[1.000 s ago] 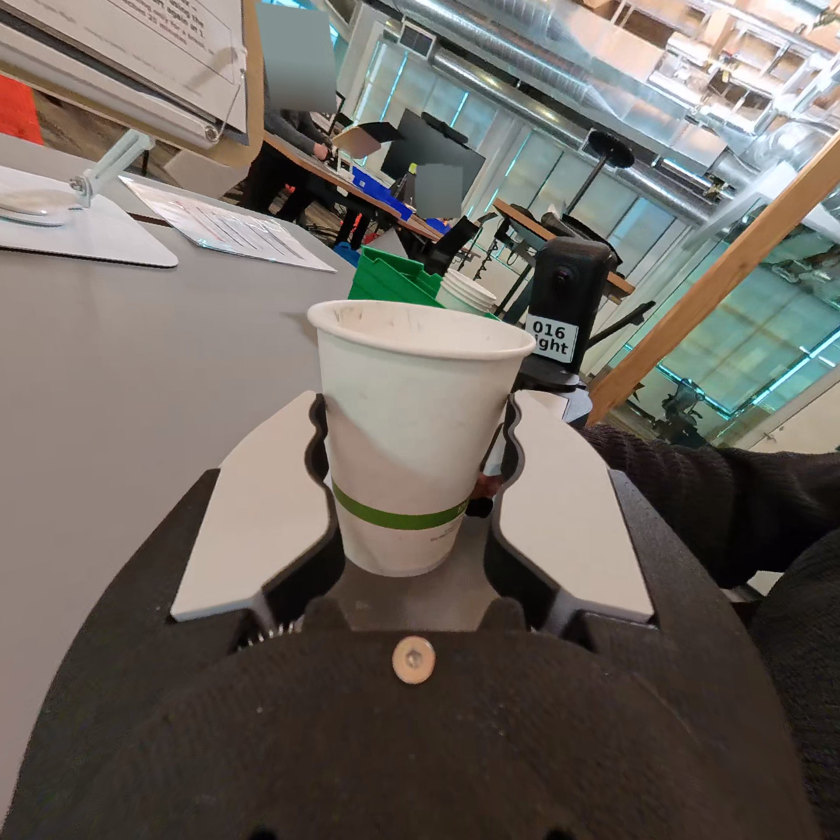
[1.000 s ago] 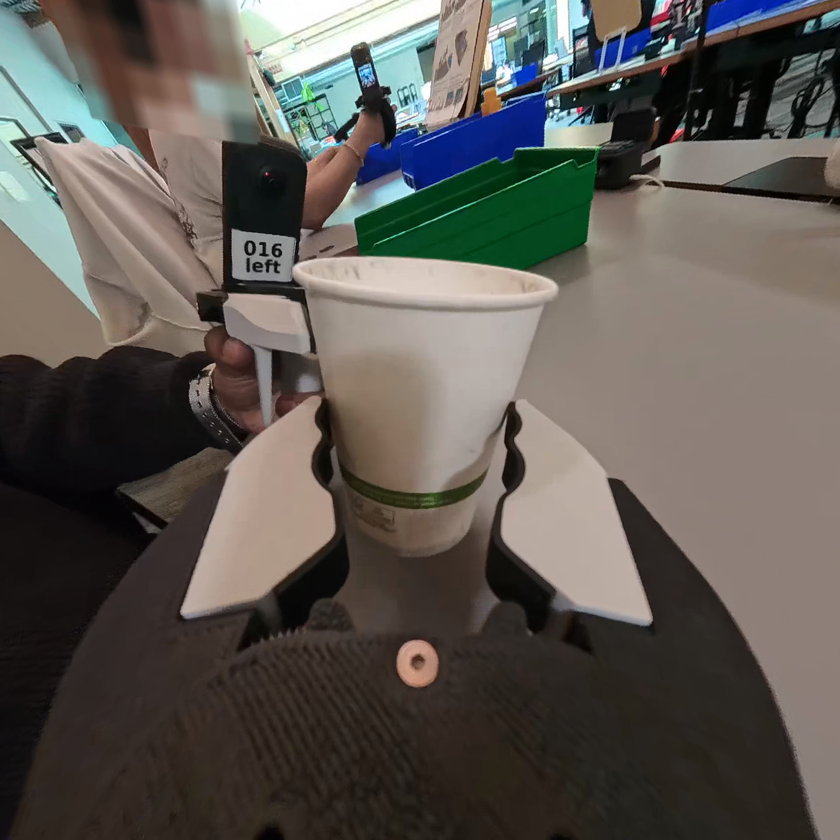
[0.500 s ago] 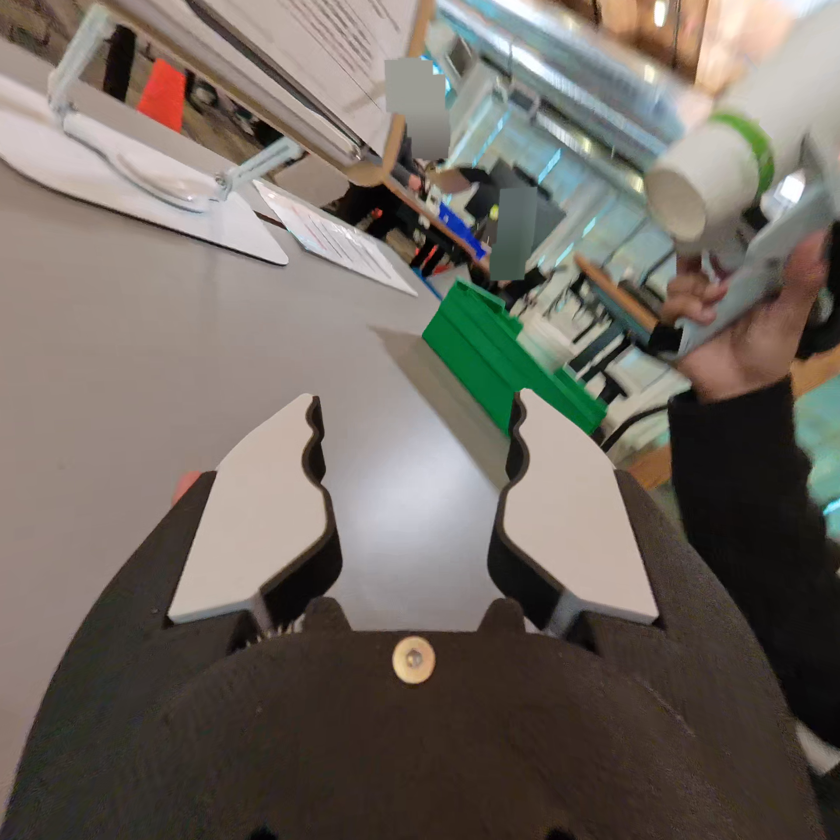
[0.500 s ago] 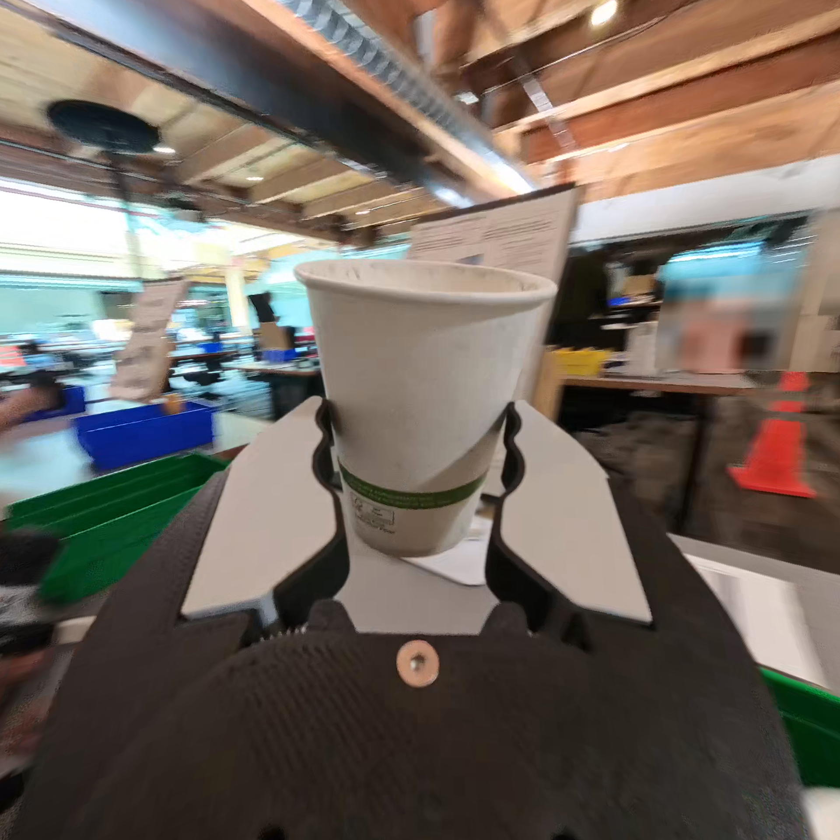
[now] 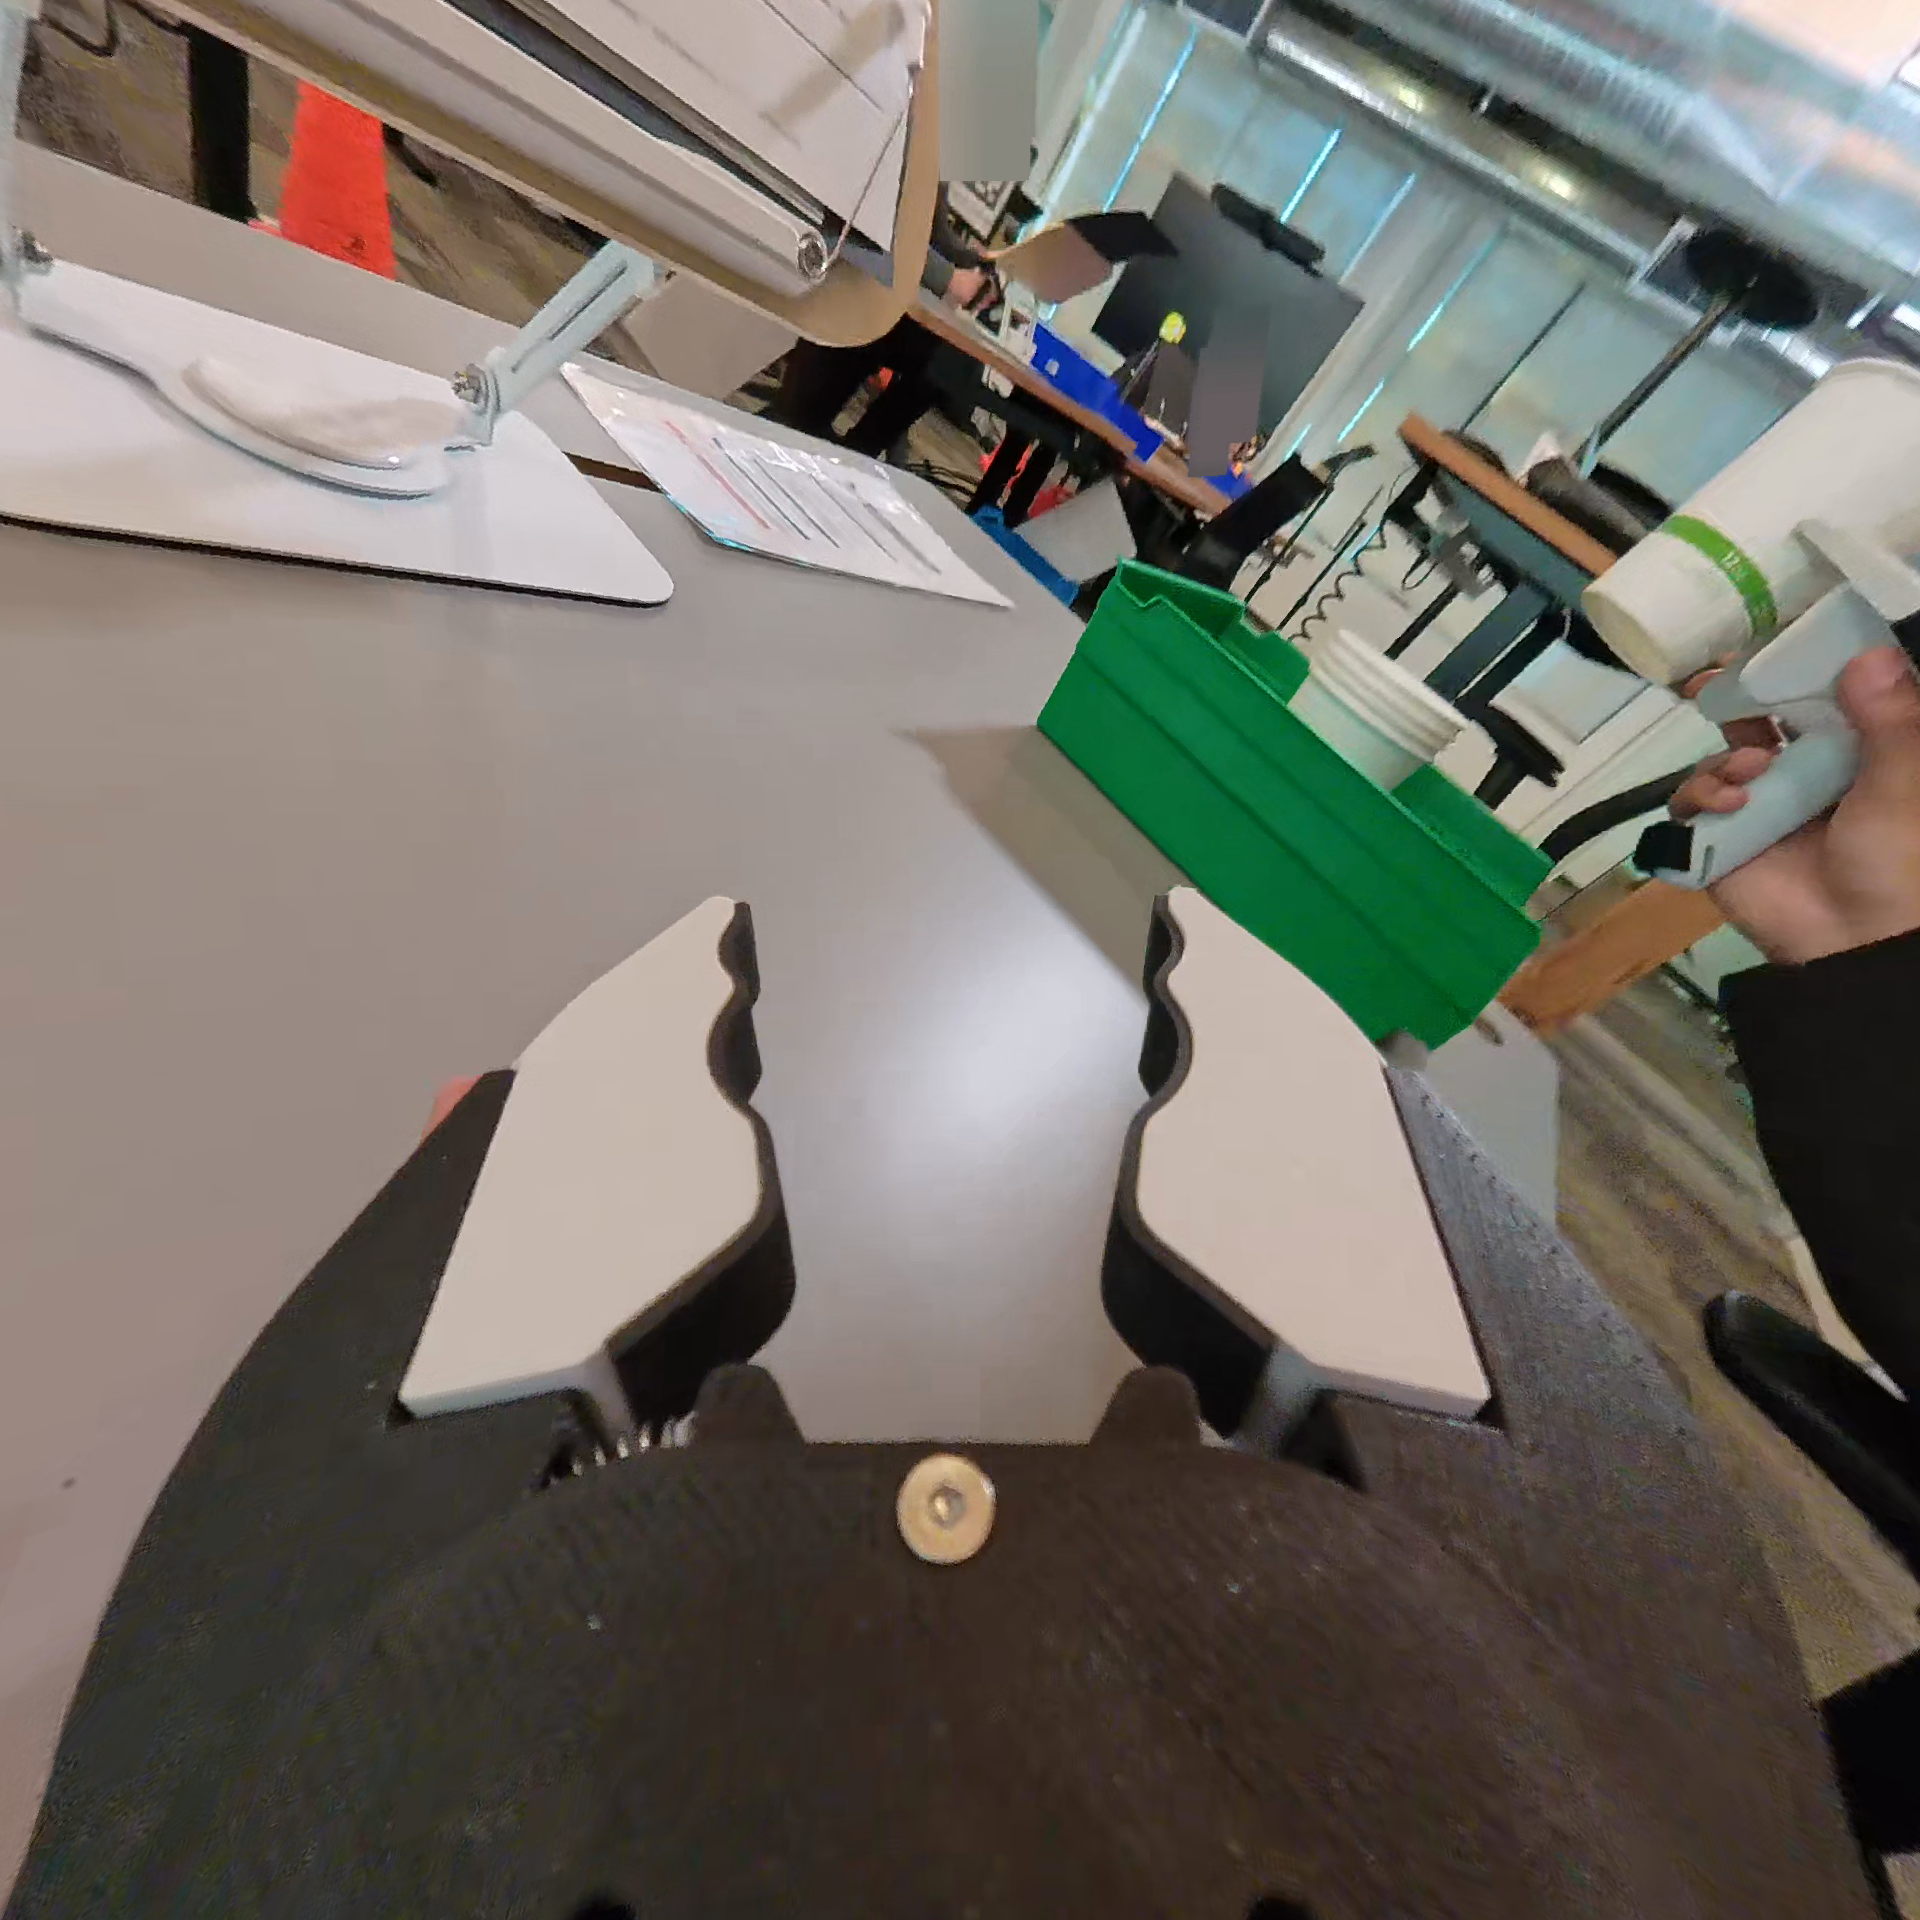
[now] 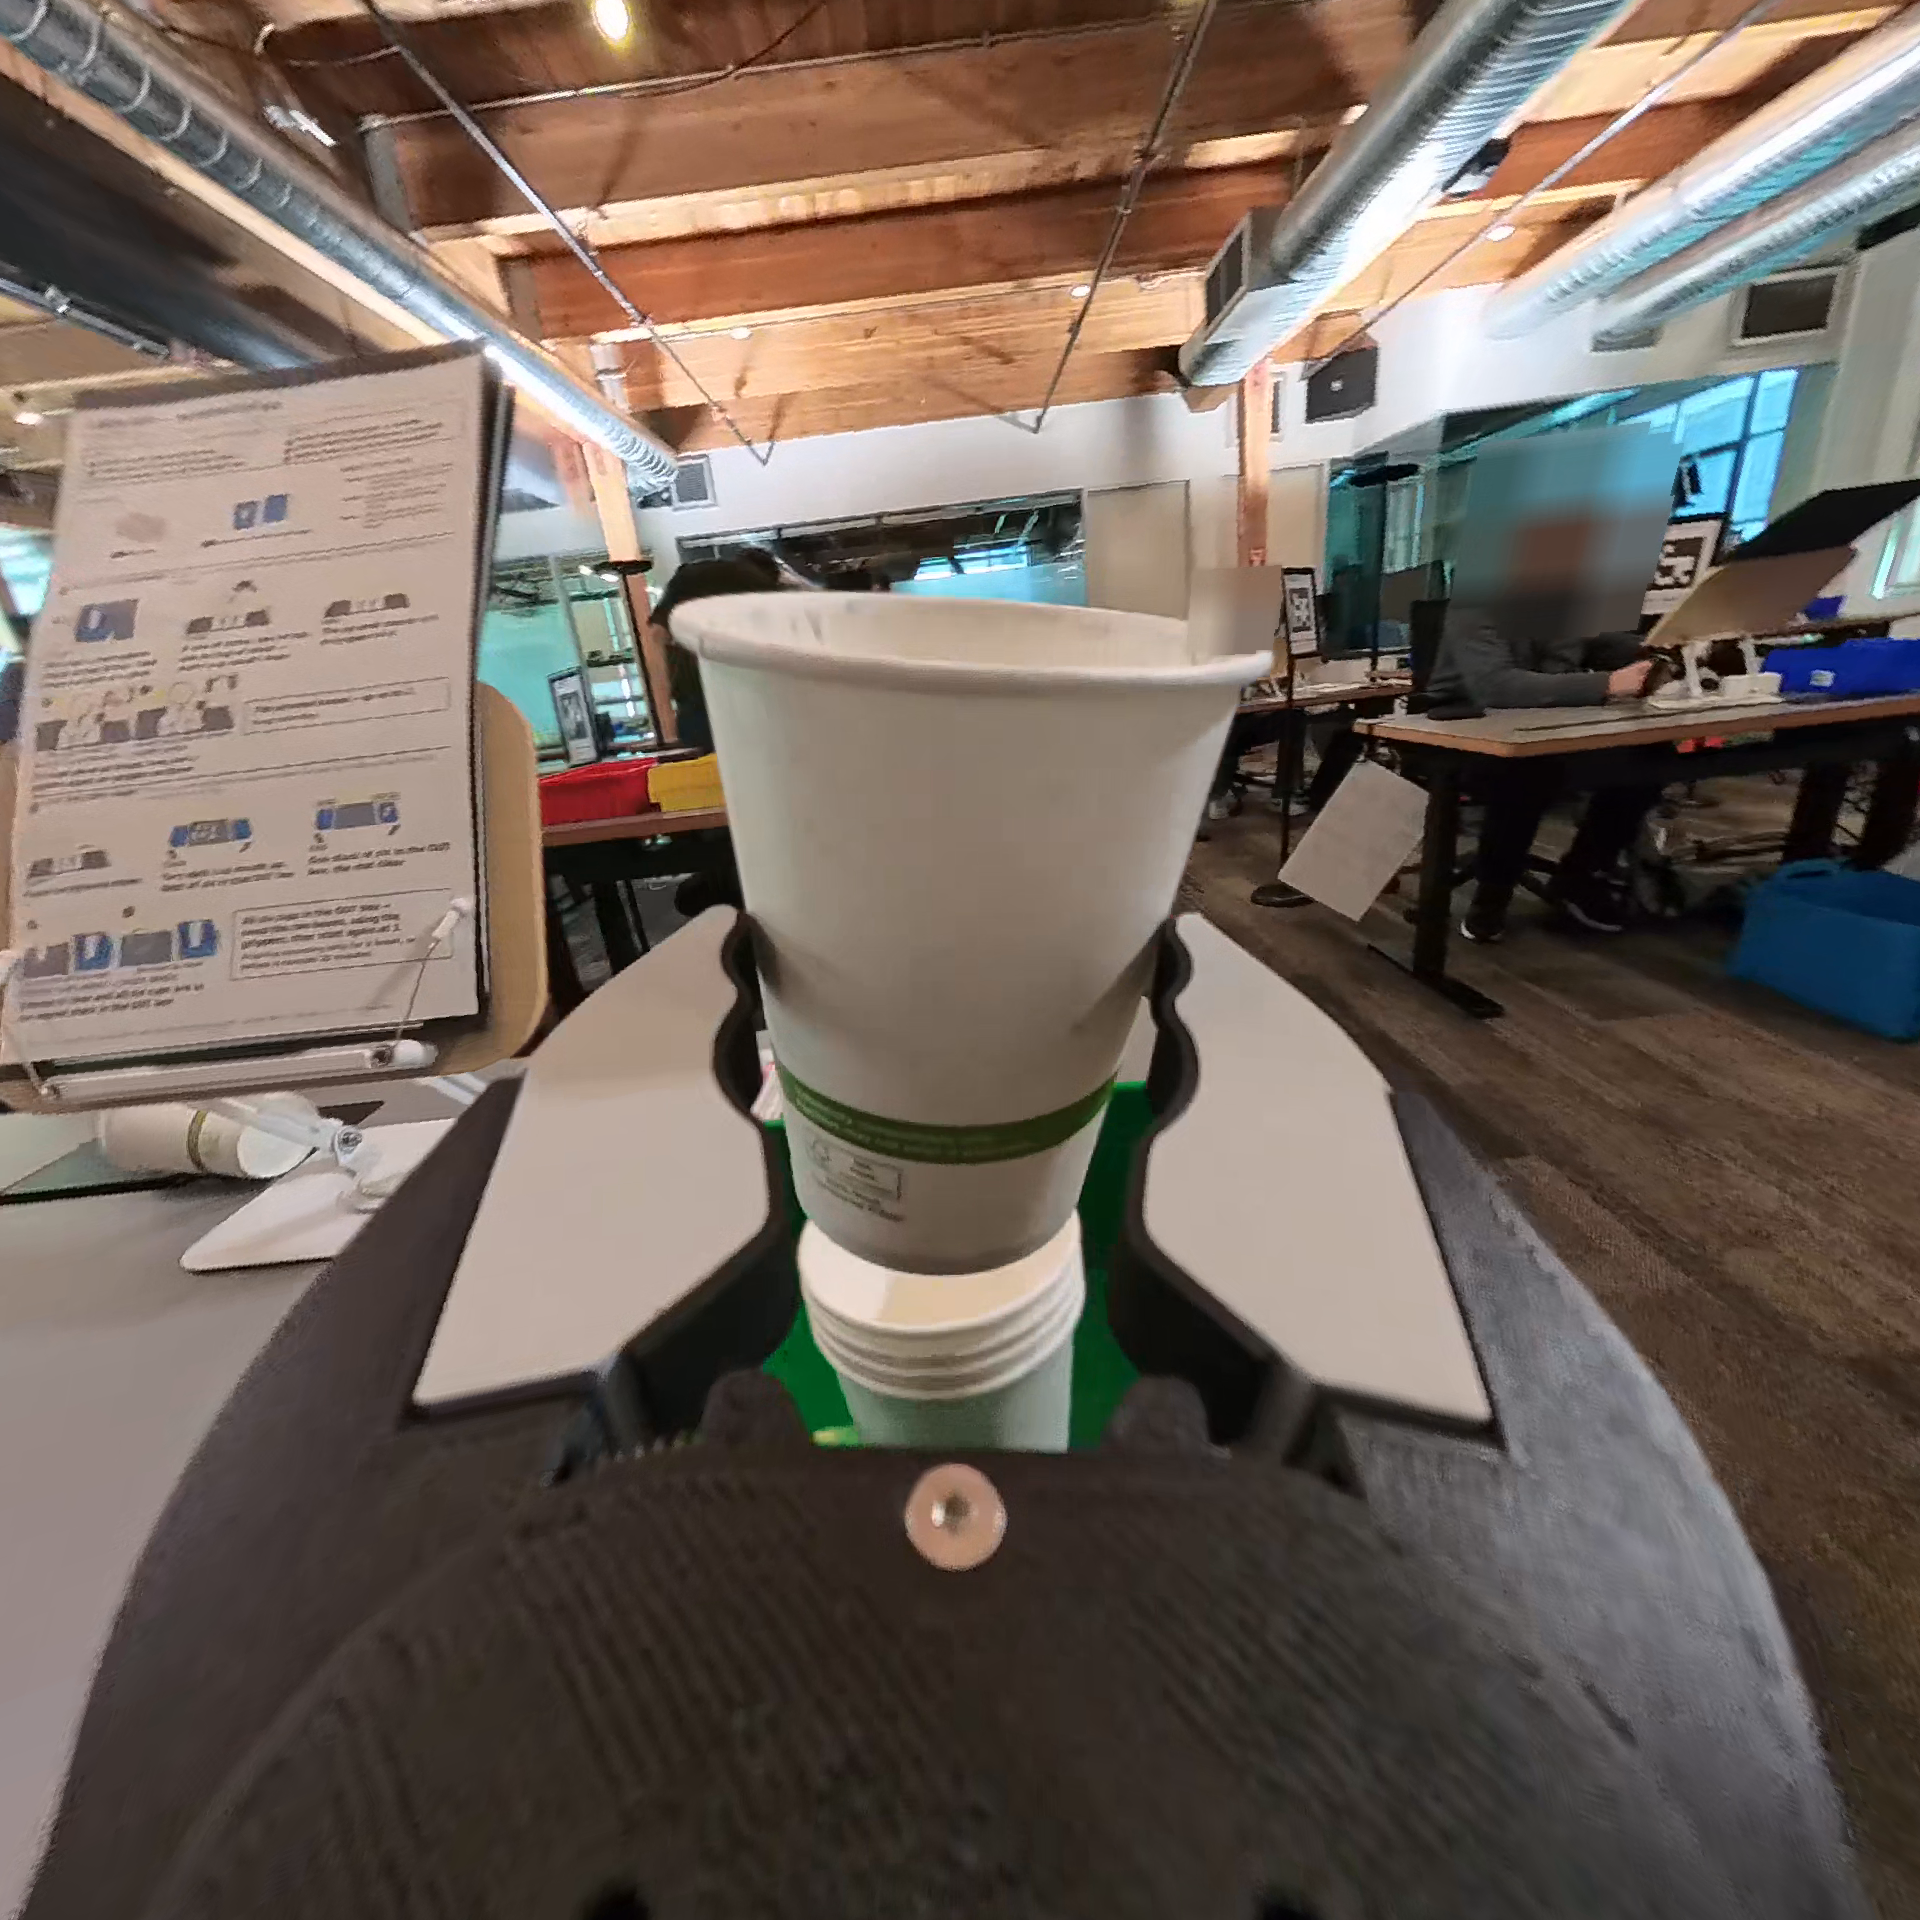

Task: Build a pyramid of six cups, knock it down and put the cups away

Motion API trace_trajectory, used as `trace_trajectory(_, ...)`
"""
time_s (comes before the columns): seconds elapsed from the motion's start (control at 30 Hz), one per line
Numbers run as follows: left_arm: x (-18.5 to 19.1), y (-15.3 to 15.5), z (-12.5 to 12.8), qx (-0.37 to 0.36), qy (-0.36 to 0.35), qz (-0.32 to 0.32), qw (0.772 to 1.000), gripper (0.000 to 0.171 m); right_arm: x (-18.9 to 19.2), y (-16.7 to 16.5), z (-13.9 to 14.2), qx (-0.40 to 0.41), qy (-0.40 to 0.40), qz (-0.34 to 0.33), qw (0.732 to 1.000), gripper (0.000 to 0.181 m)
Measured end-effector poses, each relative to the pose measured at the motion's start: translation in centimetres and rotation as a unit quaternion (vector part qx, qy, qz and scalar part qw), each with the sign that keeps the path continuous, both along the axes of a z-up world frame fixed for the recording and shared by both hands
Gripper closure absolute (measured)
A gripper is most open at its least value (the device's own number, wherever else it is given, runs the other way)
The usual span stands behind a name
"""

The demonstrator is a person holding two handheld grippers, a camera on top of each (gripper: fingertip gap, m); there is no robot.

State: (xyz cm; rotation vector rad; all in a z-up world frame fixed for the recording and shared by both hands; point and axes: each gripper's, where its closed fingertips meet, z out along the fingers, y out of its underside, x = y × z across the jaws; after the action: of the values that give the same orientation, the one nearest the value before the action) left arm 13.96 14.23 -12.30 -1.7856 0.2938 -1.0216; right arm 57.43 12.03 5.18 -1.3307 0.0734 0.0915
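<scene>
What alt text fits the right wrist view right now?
The right gripper grips a white paper cup with a green band, directly above a stack of paper cups in a green bin. An instruction sheet on a stand is at left.

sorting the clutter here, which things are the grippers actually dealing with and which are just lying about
In hand or nearest:
- right gripper shut on a paper cup, above the stack of cups in the green bin
- left gripper open, holding nothing, over the grey table

Lying about:
- document stand
- laminated sheet
- orange cone
</scene>
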Motion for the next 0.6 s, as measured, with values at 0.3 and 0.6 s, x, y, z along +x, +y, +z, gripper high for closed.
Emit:
trace_trajectory(0.3,-0.4,-0.8,0.4,0.010,0.011,-0.002,1.000,0.103,-0.5,2.6,-5.0,-0.034,-0.017,-0.020,0.999,0.106)
trace_trajectory(0.6,-2.2,-1.9,-0.3,0.011,0.046,0.015,0.999,0.103,-1.9,5.3,-5.5,-0.045,-0.040,-0.005,0.998,0.106)
